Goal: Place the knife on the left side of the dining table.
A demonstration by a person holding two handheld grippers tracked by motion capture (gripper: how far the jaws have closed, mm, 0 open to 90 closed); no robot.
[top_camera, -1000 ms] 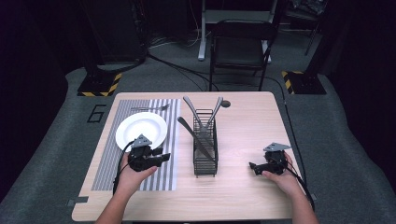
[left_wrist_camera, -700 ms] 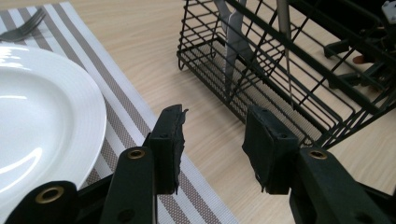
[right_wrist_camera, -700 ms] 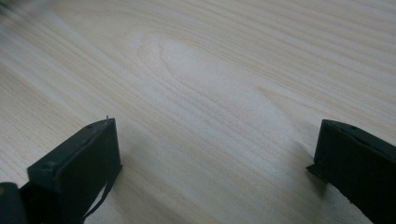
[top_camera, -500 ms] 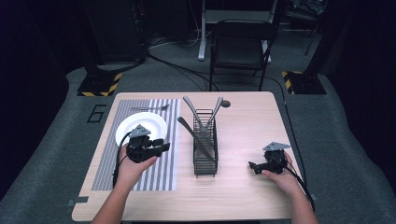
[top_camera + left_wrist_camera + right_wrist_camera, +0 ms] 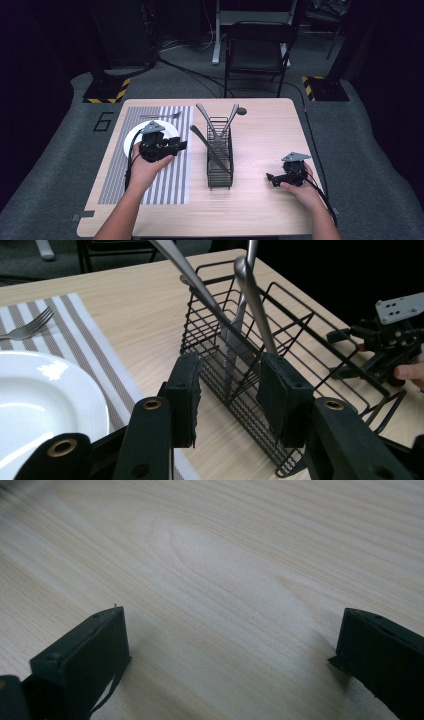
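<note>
A black wire basket (image 5: pixel 220 152) stands mid-table and holds several pieces of steel cutlery (image 5: pixel 226 121) leaning out of its top. My left gripper (image 5: pixel 181 145) hovers over the right edge of the white plate (image 5: pixel 131 140), pointing right at the basket. It is open, with nothing between its pads. In the left gripper view the jaws (image 5: pixel 227 385) frame the basket (image 5: pixel 300 340) and a knife handle (image 5: pixel 252 295) just beyond them. My right gripper (image 5: pixel 270 178) rests low on the bare wood at the right, open and empty (image 5: pixel 232 645).
A striped placemat (image 5: pixel 165 180) lies under the plate, and a fork (image 5: pixel 160 116) rests at its far edge. The other gripper (image 5: pixel 345 354) sits beyond the basket. A black chair (image 5: pixel 255 50) stands behind the table.
My left gripper has moved away from me, off the near placemat to the plate's right edge, and nearer the basket. The right gripper has stayed put.
</note>
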